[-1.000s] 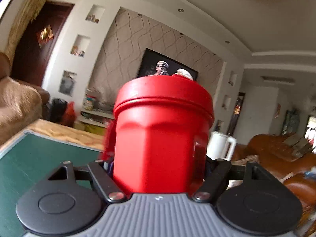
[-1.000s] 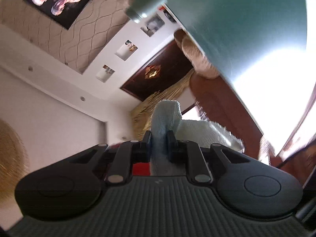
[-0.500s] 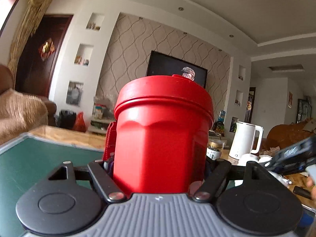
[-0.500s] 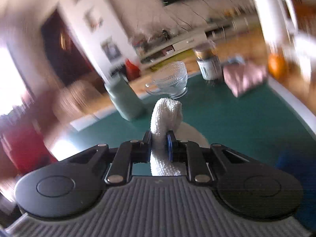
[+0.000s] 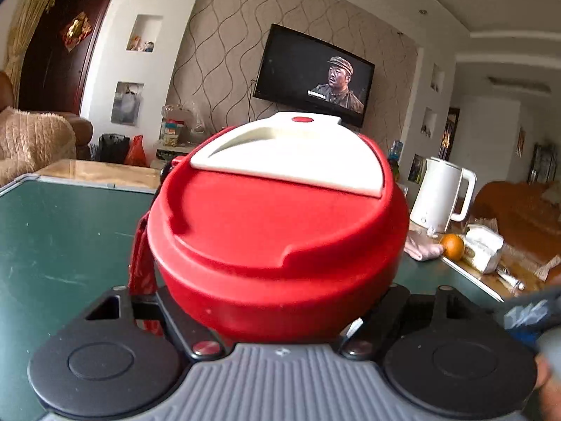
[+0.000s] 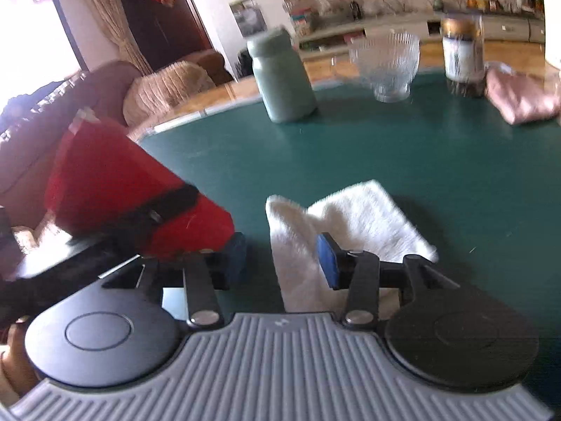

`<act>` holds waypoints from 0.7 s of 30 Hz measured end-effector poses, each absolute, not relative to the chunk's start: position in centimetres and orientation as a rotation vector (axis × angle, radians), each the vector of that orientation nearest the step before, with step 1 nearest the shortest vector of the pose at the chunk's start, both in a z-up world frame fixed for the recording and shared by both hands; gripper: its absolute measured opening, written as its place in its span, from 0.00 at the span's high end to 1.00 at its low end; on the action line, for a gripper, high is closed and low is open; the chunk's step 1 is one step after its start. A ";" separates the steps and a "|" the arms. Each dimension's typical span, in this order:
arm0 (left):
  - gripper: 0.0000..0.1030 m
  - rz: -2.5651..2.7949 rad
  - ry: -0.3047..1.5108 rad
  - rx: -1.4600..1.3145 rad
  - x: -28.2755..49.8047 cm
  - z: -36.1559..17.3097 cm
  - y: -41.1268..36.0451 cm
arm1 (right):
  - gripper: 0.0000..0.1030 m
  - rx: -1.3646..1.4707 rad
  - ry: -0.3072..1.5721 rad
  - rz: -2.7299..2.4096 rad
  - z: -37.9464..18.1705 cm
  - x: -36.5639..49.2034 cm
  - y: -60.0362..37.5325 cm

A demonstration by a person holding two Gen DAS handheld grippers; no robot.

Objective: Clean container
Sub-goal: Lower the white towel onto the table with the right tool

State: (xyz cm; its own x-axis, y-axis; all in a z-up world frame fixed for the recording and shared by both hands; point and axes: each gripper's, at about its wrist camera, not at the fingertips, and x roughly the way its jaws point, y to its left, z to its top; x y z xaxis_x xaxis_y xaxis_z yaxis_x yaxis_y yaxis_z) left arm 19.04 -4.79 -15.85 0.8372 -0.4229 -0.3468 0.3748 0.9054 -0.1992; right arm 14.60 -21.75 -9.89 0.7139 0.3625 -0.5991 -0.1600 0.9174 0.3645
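The white cloth (image 6: 354, 224) has just been released by the opening right gripper (image 6: 280, 256) and is laid on the green table (image 6: 438, 161), while the red container (image 5: 273, 231) is now seen from above its lid.

Your container (image 5: 273, 245) is red, its lid inset white with a red dot. Your cloth (image 6: 336, 231) is white, on a dark green table (image 6: 420, 161). The jar (image 6: 282, 77) is pale green, the wall (image 5: 224, 45) beige with wavy lines.
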 end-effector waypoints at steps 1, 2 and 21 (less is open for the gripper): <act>0.23 -0.421 0.406 -0.109 19.1 -15.8 -5.1 | 0.50 0.321 0.712 0.290 -9.7 14.3 -22.2; 0.24 -0.419 0.424 -0.098 19.2 -15.8 -5.2 | 0.50 0.349 0.713 0.288 -9.7 14.1 -22.7; 0.22 -0.405 0.695 0.045 24.4 -14.2 -9.0 | 0.50 0.255 0.767 0.239 -12.9 17.4 -19.2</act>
